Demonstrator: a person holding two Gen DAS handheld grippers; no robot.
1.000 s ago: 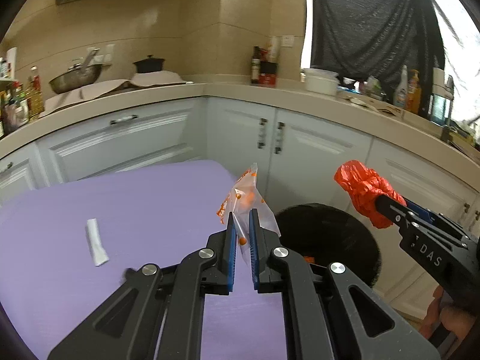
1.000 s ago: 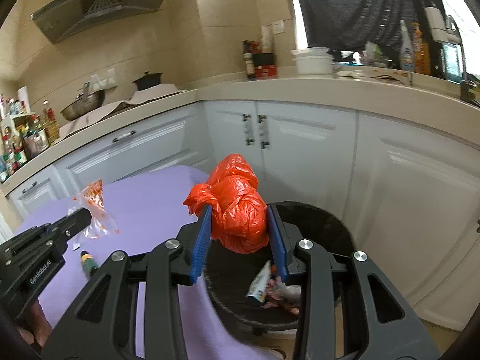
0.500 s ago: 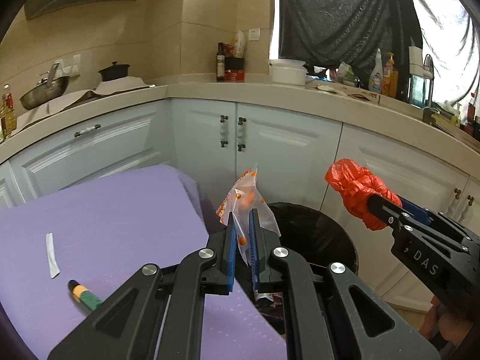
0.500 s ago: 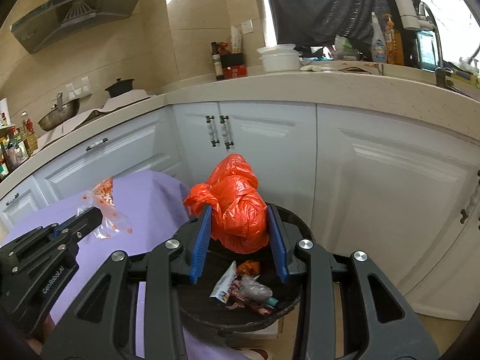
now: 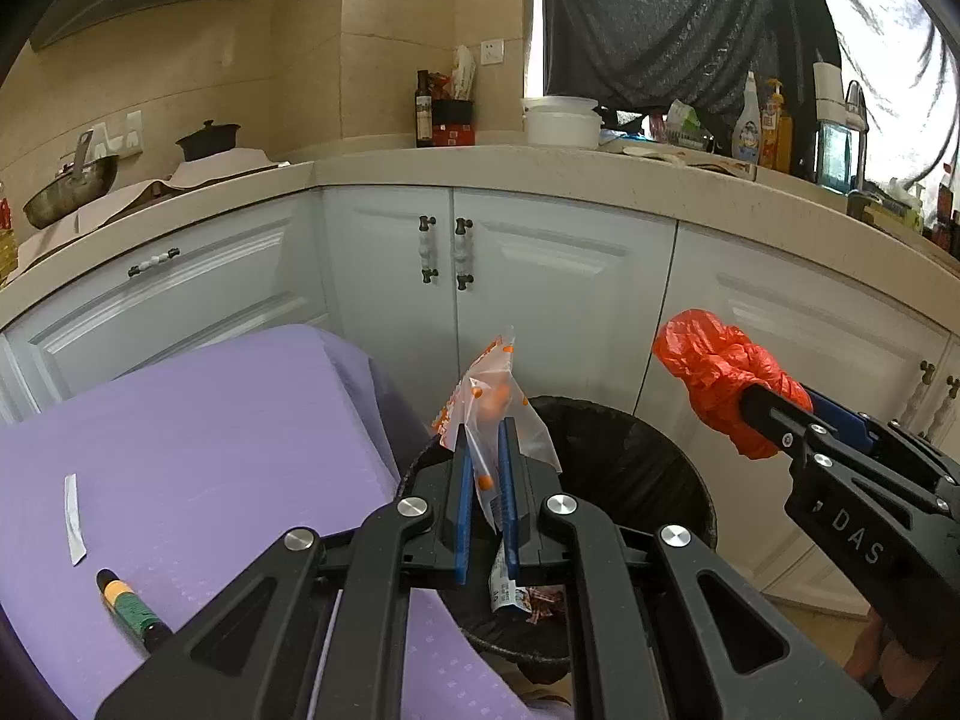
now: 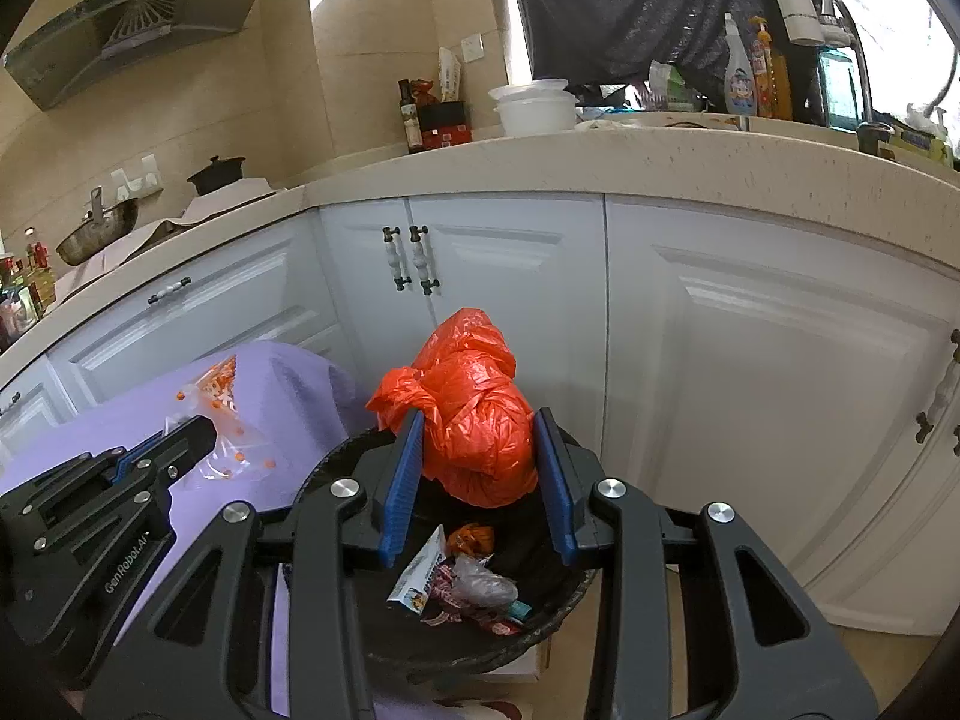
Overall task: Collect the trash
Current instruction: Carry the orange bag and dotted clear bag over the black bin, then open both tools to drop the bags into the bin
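Kitchen corner; beige tiled walls point(image 5: 390, 48); white cabinet doors point(image 6: 750, 360) under a speckled pale countertop point(image 6: 690, 168); range hood point(image 6: 150, 18) upper left; dark curtain point(image 5: 672, 18) over a bright window point(image 5: 900, 60) at right; purple-covered table point(image 5: 180, 438) in the foreground; tan floor point(image 6: 870, 654).

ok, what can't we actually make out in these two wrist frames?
- Trash bin floor, left wrist view: hidden by the left claw.
- Print on the white wrapper in the bin, right wrist view: too small.
- Far side of the orange bag: hidden by its own bulk and the right claw.
- Purple table near edge: cut off by the frame.
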